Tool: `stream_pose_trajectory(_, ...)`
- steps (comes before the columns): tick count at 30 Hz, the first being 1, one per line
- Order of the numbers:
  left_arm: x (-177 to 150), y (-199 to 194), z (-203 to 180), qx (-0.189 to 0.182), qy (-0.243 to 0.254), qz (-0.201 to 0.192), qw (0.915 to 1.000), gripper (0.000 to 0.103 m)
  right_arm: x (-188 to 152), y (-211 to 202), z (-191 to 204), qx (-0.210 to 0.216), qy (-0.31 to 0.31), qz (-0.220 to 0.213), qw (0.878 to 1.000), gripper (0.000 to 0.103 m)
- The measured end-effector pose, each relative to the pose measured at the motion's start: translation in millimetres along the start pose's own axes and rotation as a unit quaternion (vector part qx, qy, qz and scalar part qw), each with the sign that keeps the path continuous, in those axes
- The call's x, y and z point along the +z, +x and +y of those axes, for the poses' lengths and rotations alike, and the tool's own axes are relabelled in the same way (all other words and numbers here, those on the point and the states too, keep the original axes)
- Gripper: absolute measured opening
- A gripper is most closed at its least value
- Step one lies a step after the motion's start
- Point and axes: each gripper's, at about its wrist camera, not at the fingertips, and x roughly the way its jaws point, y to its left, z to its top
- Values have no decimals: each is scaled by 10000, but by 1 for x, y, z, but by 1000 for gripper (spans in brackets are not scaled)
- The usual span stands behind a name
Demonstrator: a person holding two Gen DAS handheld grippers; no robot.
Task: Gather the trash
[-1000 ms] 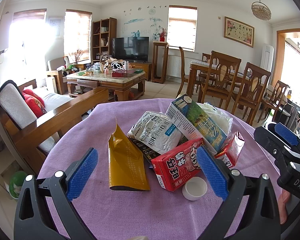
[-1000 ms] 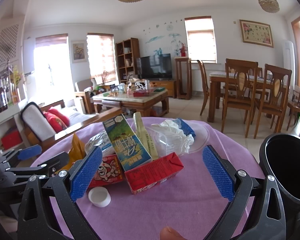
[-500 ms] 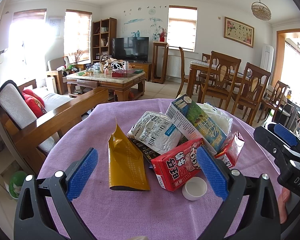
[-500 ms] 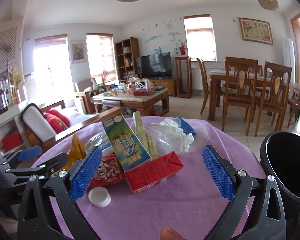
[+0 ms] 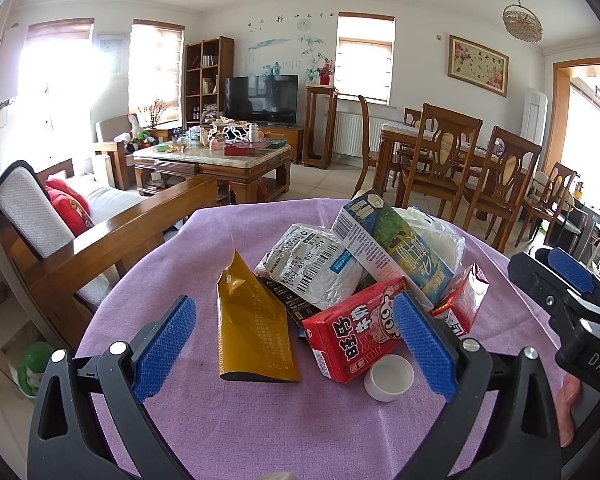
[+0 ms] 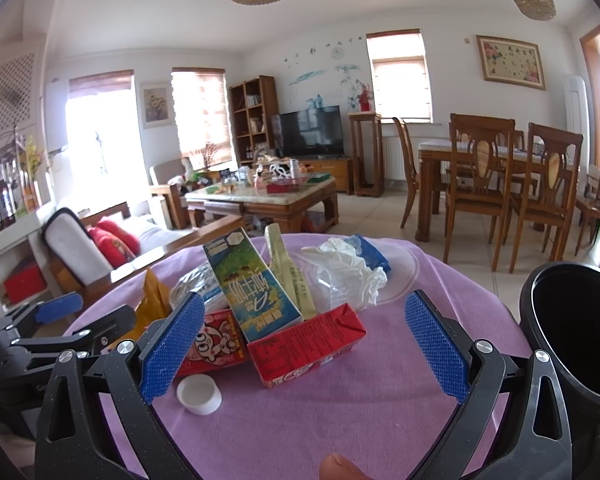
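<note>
On the purple table (image 5: 260, 420): litter heaped mid-cloth, both grippers wide and empty, nothing yet picked
Left gripper (image 5: 296, 344) faces the gold pouch (image 5: 252, 328) and red carton (image 5: 356, 332); right gripper (image 6: 304, 344) frames a second red carton (image 6: 306, 344), with the black bin (image 6: 572, 332) just to its right. Collection appears unstarted; the next move likely calls for closing on one carton, then carrying it to the bin
</note>
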Motion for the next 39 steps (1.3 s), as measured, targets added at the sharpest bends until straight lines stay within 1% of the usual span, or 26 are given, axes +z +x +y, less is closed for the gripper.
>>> stream_pose_trajectory(9,4,-2,9,-35,-206,33,9998,98,0,0,0,28,-12,-10,10000,99)
stream_pose_trajectory(10,4,-2,14,-135,-318,55,9994,98,0,0,0,65,-16,0,10000,99)
stream_pose_trajectory(12,3,2,27,-360,-525,225,9977,98,0,5,-1,221,17,95,9997,99)
stream_pose_trajectory(13,3,6,37,-422,-617,368,9965,98,1,7,-4,379,35,159,9992,99)
stream_pose_trajectory(14,3,9,47,-379,-666,476,9959,98,3,10,-4,565,-40,213,9982,99)
stream_pose_trajectory(15,4,11,56,-301,-676,579,9956,98,8,11,-5,618,-176,248,9976,99)
stream_pose_trajectory(16,5,14,64,-253,-650,727,9949,98,15,14,-2,543,-384,265,9974,99)
stream_pose_trajectory(18,4,22,74,-336,-635,1054,9918,98,30,22,5,465,-827,309,9950,99)
stream_pose_trajectory(19,4,27,78,-457,-693,1180,9895,98,36,30,8,527,-1004,425,9926,99)
stream_pose_trajectory(21,1,35,82,-698,-789,1366,9850,98,45,52,22,892,-1312,786,9842,99)
stream_pose_trajectory(23,1,44,81,-782,-833,1464,9826,98,47,71,39,1049,-1618,1033,9758,99)
stream_pose_trajectory(24,2,51,78,-766,-831,1555,9814,98,46,80,49,1022,-1799,1117,9720,98)
stream_pose_trajectory(26,1,60,76,-768,-854,1685,9790,98,45,95,66,964,-2100,1250,9649,94)
stream_pose_trajectory(27,1,66,74,-744,-871,1771,9775,97,44,103,72,992,-2190,1340,9614,89)
stream_pose_trajectory(28,0,69,75,-717,-893,1835,9763,97,43,111,78,993,-2259,1462,9580,79)
stream_pose_trajectory(30,-4,75,75,-729,-949,1907,9743,96,41,125,83,1013,-2283,1690,9535,69)
stream_pose_trajectory(34,-8,79,73,-713,-973,1925,9739,93,36,140,92,967,-2219,1880,9519,68)
stream_pose_trajectory(35,-7,79,75,-701,-969,1921,9740,88,35,144,93,965,-2203,1910,9517,68)
stream_pose_trajectory(36,-7,79,74,-644,-942,1897,9752,82,33,146,95,951,-2179,1948,9516,65)
stream_pose_trajectory(37,-7,78,74,-612,-929,1884,9758,65,34,150,94,963,-2152,1985,9513,52)
stream_pose_trajectory(38,-6,78,74,-600,-948,1892,9755,52,34,150,95,959,-2114,1979,9523,52)
stream_pose_trajectory(39,-6,79,75,-632,-978,1899,9749,46,34,149,93,978,-2048,1965,9539,51)
